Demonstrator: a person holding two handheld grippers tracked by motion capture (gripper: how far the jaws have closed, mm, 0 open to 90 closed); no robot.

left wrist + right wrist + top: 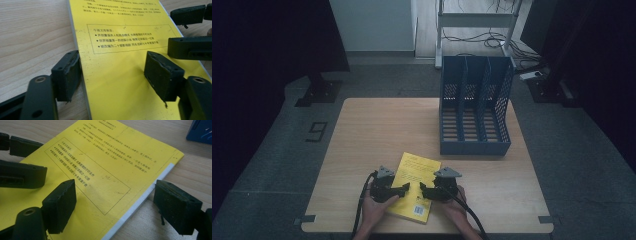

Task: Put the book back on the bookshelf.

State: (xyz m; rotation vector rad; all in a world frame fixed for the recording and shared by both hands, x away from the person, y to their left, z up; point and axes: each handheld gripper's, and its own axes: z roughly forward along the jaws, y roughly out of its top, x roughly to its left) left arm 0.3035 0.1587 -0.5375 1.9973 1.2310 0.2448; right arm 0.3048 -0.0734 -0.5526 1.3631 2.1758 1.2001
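Note:
A yellow book (414,176) lies flat near the table's front edge, back cover up, with black print and a barcode. My left gripper (405,189) reaches in from the book's left side and my right gripper (423,189) from its right, tips facing each other over the cover. In the left gripper view, the left gripper (114,75) is open: one pad sits at the book's (120,50) left edge, the other above the cover. In the right gripper view, the right gripper (118,206) is open, straddling the book's (105,165) white-striped edge. Neither grips anything.
A blue three-slot file holder (474,107) stands upright at the back right of the wooden table (377,130); its corner (201,130) appears in the right gripper view. Beyond the table are a white frame and cables on the floor.

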